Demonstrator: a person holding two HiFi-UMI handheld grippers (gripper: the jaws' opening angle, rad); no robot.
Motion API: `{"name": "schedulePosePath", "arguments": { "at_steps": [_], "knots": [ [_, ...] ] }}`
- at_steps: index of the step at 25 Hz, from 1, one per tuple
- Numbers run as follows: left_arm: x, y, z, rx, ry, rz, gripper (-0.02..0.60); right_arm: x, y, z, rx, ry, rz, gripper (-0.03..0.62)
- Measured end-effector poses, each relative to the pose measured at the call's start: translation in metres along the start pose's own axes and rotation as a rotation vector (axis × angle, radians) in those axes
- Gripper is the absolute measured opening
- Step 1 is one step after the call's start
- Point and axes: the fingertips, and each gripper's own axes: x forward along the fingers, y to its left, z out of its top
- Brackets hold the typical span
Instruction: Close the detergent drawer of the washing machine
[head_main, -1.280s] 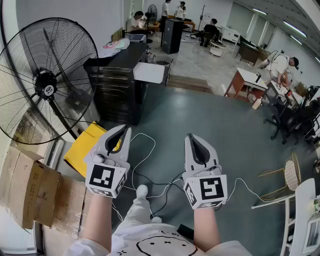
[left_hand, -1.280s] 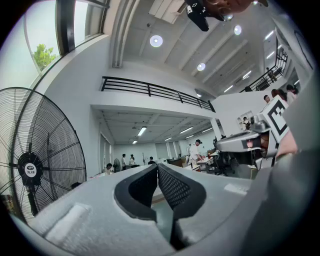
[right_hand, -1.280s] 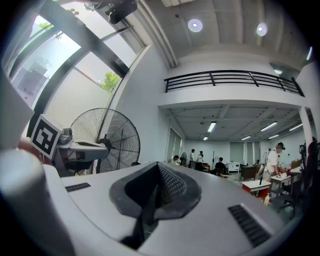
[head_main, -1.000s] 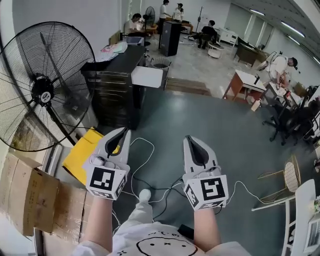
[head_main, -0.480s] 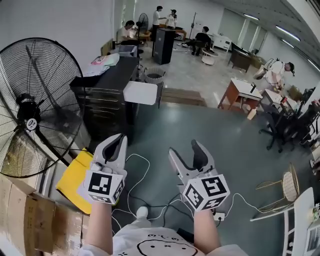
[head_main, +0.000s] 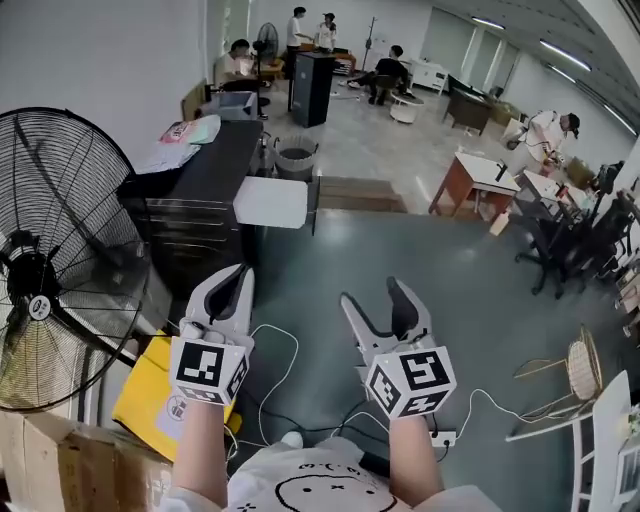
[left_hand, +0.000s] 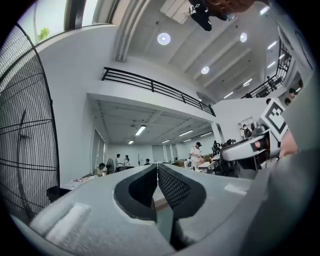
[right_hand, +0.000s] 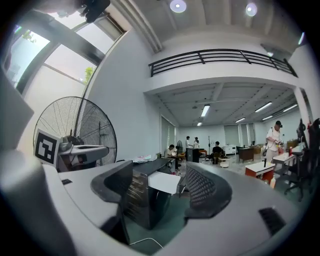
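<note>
Hovering over the floor, your left gripper is pinched shut, empty. Your right gripper, just opened, stands wide, empty.

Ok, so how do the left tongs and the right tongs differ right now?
The left tongs are shut, jaws together; the right tongs are open, jaws apart, having just been opening. The left cube faces the head view nearly flat; the right cube is turned, showing two marker faces. Both tongs hold nothing and point out over the grey floor, side by side.
</note>
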Motion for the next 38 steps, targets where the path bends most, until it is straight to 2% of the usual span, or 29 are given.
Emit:
{"name": "schedulePosePath", "arguments": {
  "at_steps": [4, 10, 27, 38],
  "knots": [
    [0.021, 0.006, -0.009, -0.004, 0.006, -0.011, 0.018, 0.019, -0.011, -0.007, 0.027, 0.033, 0.002, 0.316],
    [0.054, 0.019, -0.027, -0.011, 0.025, -0.001, 0.018, 0.054, -0.037, -0.016, 0.007, 0.053, -0.015, 0.316],
    [0.205, 0.056, -0.056, -0.024, 0.052, 0.132, 0.018, 0.198, -0.154, -0.017, -0.011, 0.049, 0.081, 0.316],
    [0.301, 0.061, -0.077, -0.012, 0.092, 0.225, 0.018, 0.287, -0.234, -0.033, 0.049, 0.072, 0.184, 0.316]
  ]
}}
